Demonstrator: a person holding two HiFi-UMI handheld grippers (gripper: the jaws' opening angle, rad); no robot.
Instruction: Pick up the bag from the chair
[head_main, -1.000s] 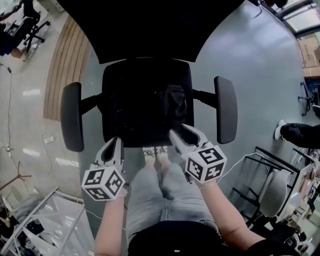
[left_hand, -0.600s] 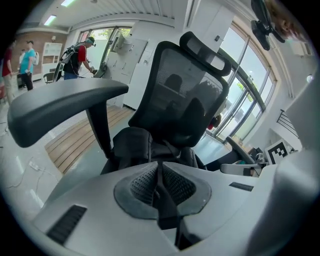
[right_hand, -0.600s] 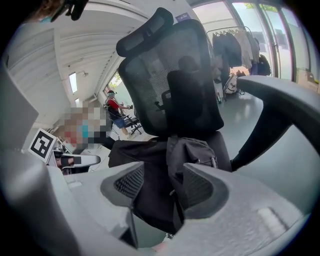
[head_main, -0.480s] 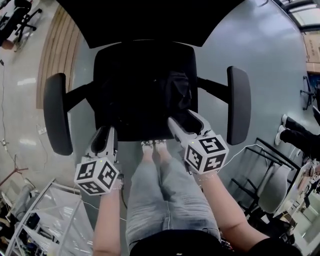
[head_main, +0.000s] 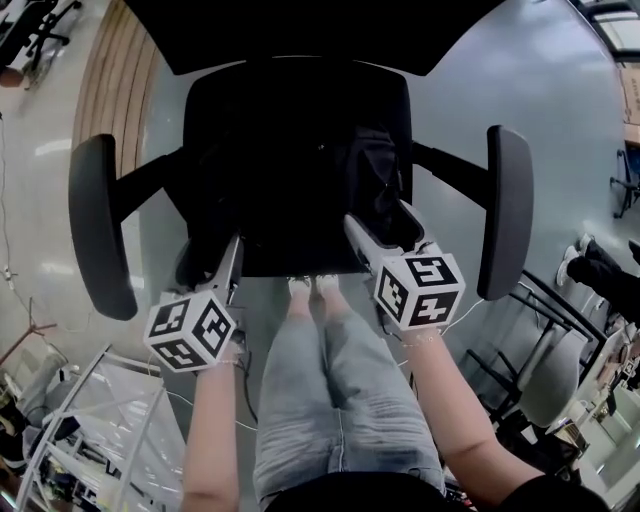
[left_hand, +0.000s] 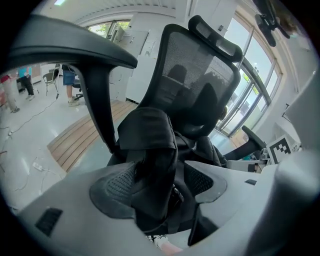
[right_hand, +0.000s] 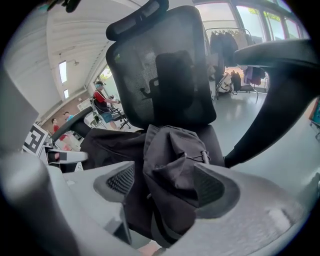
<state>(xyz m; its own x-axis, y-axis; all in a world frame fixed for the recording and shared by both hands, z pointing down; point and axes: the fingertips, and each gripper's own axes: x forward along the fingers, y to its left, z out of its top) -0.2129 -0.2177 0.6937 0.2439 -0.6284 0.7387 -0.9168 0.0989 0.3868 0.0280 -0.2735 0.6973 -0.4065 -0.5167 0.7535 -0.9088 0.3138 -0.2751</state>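
While bag (head_main: 365, 180) lies on chair (head_main: 260, 170), left hand-held gripper (left_hand: 160, 185), right hand-held gripper (right_hand: 165, 187) released; jaws just opening, bag between.

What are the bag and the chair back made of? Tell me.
The bag: soft matte black fabric, likely nylon; it creases and folds. The chair back: black see-through mesh in a hard frame; the room shows through.

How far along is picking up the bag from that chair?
Early. Reaching looks done: the left hand-held gripper and right hand-held gripper are at the chair seat, jaws just opened, bag fabric between them but not pinched. In hand: lining up the grasp. Left: closing and lifting; the bag lies on the seat.
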